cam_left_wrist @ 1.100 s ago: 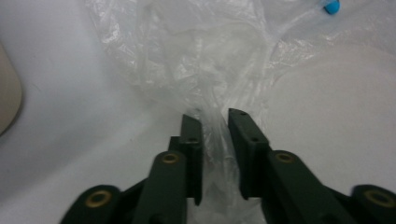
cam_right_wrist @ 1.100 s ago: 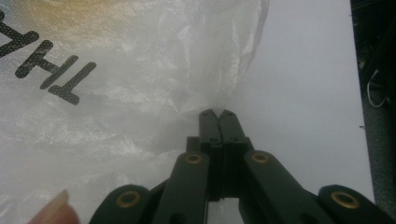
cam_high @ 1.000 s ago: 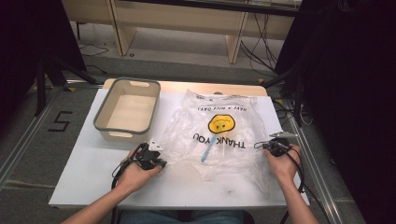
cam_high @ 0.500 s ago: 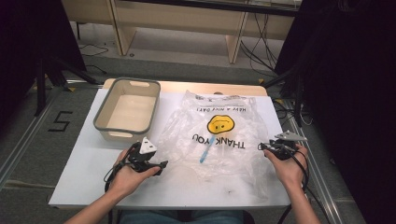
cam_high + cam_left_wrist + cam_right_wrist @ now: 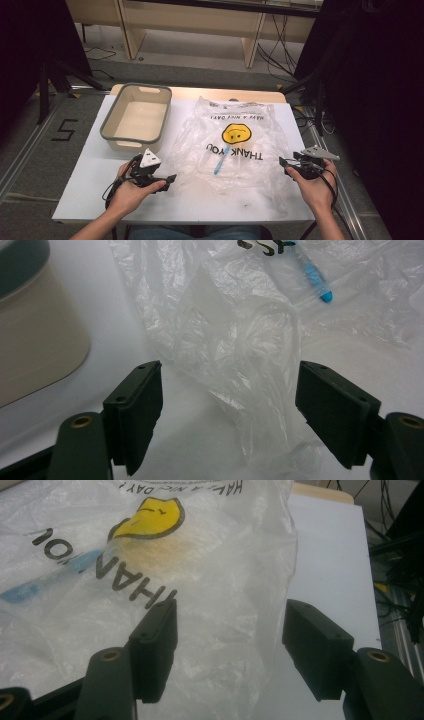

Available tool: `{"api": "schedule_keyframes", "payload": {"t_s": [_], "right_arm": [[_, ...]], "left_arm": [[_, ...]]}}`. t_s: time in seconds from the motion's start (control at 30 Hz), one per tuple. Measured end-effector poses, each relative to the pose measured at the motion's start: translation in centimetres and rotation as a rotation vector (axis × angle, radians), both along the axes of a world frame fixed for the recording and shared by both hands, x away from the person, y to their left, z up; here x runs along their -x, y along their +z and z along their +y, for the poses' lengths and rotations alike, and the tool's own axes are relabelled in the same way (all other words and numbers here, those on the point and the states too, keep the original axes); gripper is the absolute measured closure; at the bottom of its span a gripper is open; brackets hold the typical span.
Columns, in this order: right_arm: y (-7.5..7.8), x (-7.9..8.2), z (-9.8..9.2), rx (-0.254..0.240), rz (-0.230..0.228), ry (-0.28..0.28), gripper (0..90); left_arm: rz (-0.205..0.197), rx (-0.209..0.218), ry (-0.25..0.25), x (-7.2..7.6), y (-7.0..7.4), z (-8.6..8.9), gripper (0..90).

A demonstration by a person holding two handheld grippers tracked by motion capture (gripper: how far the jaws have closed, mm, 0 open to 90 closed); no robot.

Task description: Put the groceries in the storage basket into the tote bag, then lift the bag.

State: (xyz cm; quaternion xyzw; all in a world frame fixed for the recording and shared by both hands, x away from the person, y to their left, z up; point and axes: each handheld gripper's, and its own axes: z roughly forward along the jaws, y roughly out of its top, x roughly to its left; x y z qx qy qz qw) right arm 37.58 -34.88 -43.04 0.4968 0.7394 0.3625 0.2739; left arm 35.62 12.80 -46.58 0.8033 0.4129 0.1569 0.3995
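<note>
A clear plastic bag (image 5: 235,145) printed with a yellow smiley and "THANK YOU" lies flat on the white table (image 5: 90,195). A blue pen-like thing (image 5: 220,162) lies inside it. My left gripper (image 5: 168,179) is at the bag's near left corner. Its jaws have just been opening and stand open (image 5: 230,405); a crumpled fold of the bag (image 5: 245,355) lies between them, unpressed. My right gripper (image 5: 284,167) is at the bag's right edge. Its jaws have also just been opening and stand open (image 5: 230,640) over the bag's edge (image 5: 240,570), which the pads do not touch.
A beige basin with a grey rim (image 5: 107,125) stands empty at the table's back left, close to the bag; its wall (image 5: 35,340) is left of my left gripper. The table's right edge runs just beyond my right hand. Cables and dark stands lie past the table.
Both grippers went from shut at the bag's edges to open, letting the bag go. The left hand drew back to the left, the right hand to the right and a little up.
</note>
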Motion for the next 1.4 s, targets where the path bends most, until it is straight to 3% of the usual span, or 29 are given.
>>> {"api": "schedule_keyframes", "payload": {"t_s": [0.53, 0.7, 1.07, 1.4], "right_arm": [[-0.6, 0.5, 0.4, -0.016, 0.054, 0.015, 39.5], [-0.3, 0.6, 0.9, -0.019, 0.048, 0.033, 39.2], [-0.7, 1.7, 1.5, -0.041, 0.093, 0.086, 37.5], [-0.9, 2.6, 1.4, -0.04, 0.099, 0.102, 36.5]], "left_arm": [[0.027, 0.009, -0.001, -0.3, -0.5, 0.1, 26.3], [0.025, 0.016, 0.0, -0.3, -0.4, 0.2, 26.6], [0.023, 0.011, 0.007, -0.3, -0.3, -0.1, 27.0], [0.054, 0.007, -0.01, -0.2, -0.6, -0.6, 27.2]]}}
